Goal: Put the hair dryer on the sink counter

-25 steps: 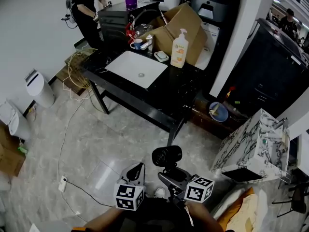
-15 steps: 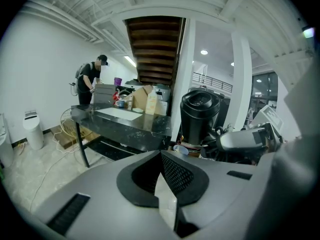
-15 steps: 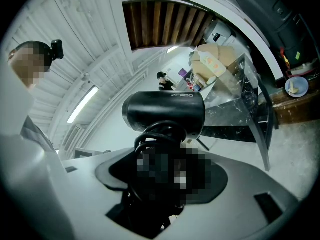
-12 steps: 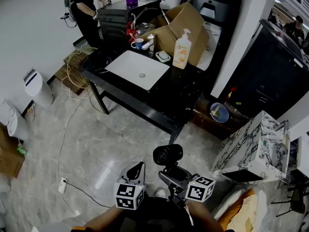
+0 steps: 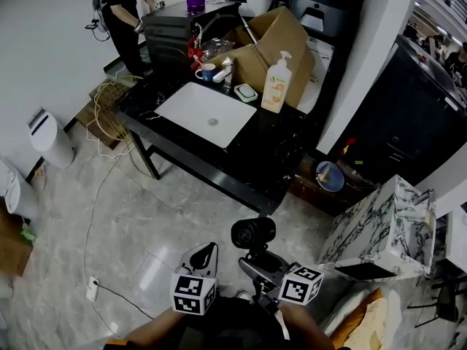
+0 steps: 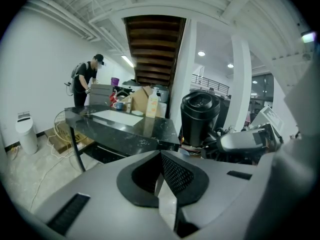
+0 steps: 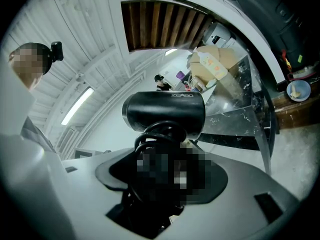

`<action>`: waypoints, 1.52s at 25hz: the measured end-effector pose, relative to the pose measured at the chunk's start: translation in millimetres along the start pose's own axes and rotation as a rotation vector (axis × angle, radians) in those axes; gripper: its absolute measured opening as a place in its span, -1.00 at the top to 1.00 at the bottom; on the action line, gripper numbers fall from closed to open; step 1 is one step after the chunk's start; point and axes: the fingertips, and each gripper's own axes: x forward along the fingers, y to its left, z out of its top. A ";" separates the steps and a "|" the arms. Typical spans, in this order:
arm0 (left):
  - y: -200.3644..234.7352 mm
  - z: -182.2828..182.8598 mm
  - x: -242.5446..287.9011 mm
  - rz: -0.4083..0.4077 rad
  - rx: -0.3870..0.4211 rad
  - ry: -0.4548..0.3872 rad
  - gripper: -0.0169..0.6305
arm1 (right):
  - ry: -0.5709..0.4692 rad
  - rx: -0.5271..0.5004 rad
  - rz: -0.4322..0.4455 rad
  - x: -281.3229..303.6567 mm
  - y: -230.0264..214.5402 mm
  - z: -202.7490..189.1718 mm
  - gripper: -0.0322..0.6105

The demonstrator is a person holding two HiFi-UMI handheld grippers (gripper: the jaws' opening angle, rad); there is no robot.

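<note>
A black hair dryer (image 5: 252, 234) stands upright in my right gripper (image 5: 260, 259), which is shut on its handle low in the head view. In the right gripper view the dryer's barrel (image 7: 164, 112) lies across the jaws with its coiled cord below it. Beside it, my left gripper (image 5: 203, 257) is shut and holds nothing; its jaws meet in the left gripper view (image 6: 161, 171). The black sink counter (image 5: 271, 146) with a white basin (image 5: 206, 113) stands ahead, across a stretch of floor.
A soap bottle (image 5: 276, 84), a cup (image 5: 207, 71), a soap dish (image 5: 246, 92) and an open cardboard box (image 5: 271, 38) sit at the counter's back. A person (image 5: 122, 9) stands at its far left. A marble-patterned cabinet (image 5: 383, 222) is on the right, a cable (image 5: 93, 224) on the floor.
The counter has slid slightly down and right in the head view as the view shifted. Both grippers and the hair dryer hold the same pose.
</note>
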 end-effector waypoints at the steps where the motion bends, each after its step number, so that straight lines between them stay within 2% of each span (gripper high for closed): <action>1: 5.5 3.1 2.5 0.000 0.005 0.000 0.92 | -0.005 0.000 0.001 5.7 -1.1 3.3 -0.02; 9: 42.6 36.4 15.2 -0.002 0.031 -0.010 0.92 | -0.025 0.001 0.003 45.5 2.0 29.4 -0.02; 18: 71.0 66.8 25.3 -0.059 0.057 -0.039 0.92 | -0.076 -0.010 -0.036 73.5 9.3 55.4 -0.02; 24: 97.9 74.9 26.2 -0.083 0.072 -0.055 0.93 | -0.098 -0.002 -0.062 98.3 10.8 56.4 -0.02; 38: 157.0 66.4 12.6 -0.050 -0.006 -0.067 0.92 | -0.044 -0.009 -0.072 152.4 21.8 46.8 -0.02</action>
